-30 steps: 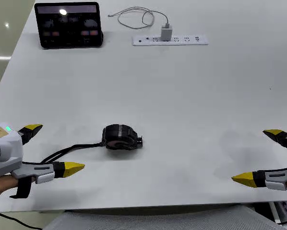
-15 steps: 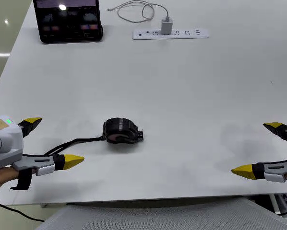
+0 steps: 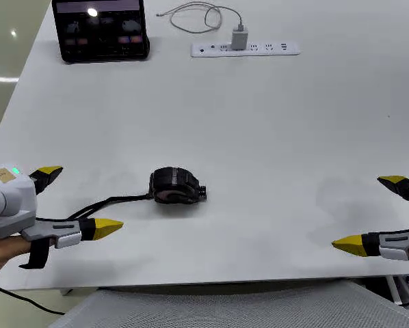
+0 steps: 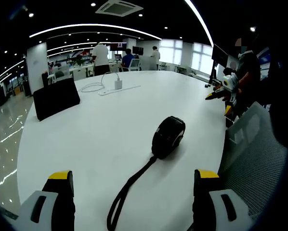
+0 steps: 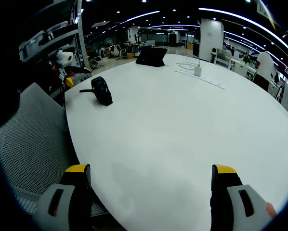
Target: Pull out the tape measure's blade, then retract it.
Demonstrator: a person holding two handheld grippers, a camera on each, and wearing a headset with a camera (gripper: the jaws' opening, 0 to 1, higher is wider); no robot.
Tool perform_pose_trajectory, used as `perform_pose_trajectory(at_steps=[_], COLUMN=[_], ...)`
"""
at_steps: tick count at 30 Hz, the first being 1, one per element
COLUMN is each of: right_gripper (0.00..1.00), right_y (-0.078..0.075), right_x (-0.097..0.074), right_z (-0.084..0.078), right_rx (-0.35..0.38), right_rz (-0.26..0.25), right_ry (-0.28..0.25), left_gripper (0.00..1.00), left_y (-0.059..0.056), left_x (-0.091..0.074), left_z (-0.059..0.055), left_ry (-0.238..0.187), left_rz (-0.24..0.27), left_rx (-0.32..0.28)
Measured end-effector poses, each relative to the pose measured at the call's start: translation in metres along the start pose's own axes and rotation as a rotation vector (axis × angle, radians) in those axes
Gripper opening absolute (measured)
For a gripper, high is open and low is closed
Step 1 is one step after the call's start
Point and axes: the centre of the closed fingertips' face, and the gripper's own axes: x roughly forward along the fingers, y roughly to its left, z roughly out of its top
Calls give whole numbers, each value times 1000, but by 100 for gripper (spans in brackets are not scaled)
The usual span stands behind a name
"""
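A black tape measure (image 3: 173,186) lies on the white table (image 3: 259,137), its black wrist strap (image 3: 102,203) trailing left. Its blade is not pulled out. My left gripper (image 3: 76,199) hovers open at the table's front left, with the strap's end between its yellow-tipped fingers. The left gripper view has the tape measure (image 4: 168,135) and strap (image 4: 129,190) ahead of the left gripper (image 4: 134,177). My right gripper (image 3: 375,213) is open at the front right edge, far from the tape measure (image 5: 101,90), with nothing between its fingers. The right gripper (image 5: 151,171) faces bare table.
A black tablet (image 3: 102,31) stands at the back left. A white power strip (image 3: 245,48) with a plugged charger and coiled white cable (image 3: 194,15) lies at the back centre. A grey mesh chair back (image 3: 211,307) sits below the front edge.
The head camera has shifted a little, so the whole scene sits slightly differently. Both grippers stay open in about the same places, and the tape measure has not moved.
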Motion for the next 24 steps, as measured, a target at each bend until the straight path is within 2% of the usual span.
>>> perform_pose_trajectory(at_steps=[2, 9, 11, 13, 16, 20, 24], right_gripper=[100, 100, 100, 100, 100, 100, 100], right_y=[-3, -3, -1, -3, -2, 0, 2], right_x=[-1, -1, 0, -1, -2, -2, 3], right_z=[2, 8, 8, 6, 8, 16, 22], right_rx=[-12, -20, -8, -22, -16, -45, -67], right_rz=[-16, -17, -6, -20, -14, -7, 18], right_ry=[-9, -25, -23, -11, -21, -38, -35], left_gripper=[100, 100, 100, 100, 100, 100, 100], left_y=[-1, -6, -5, -4, -6, -9, -15], left_x=[0, 3, 2, 2, 0, 2, 9], left_z=[0, 9, 9, 9, 10, 10, 11], left_ry=[1, -6, -6, -2, -10, -3, 21], left_rz=[-1, -15, -16, -10, -12, -20, -57], left_rx=[2, 17, 18, 23, 16, 24, 82])
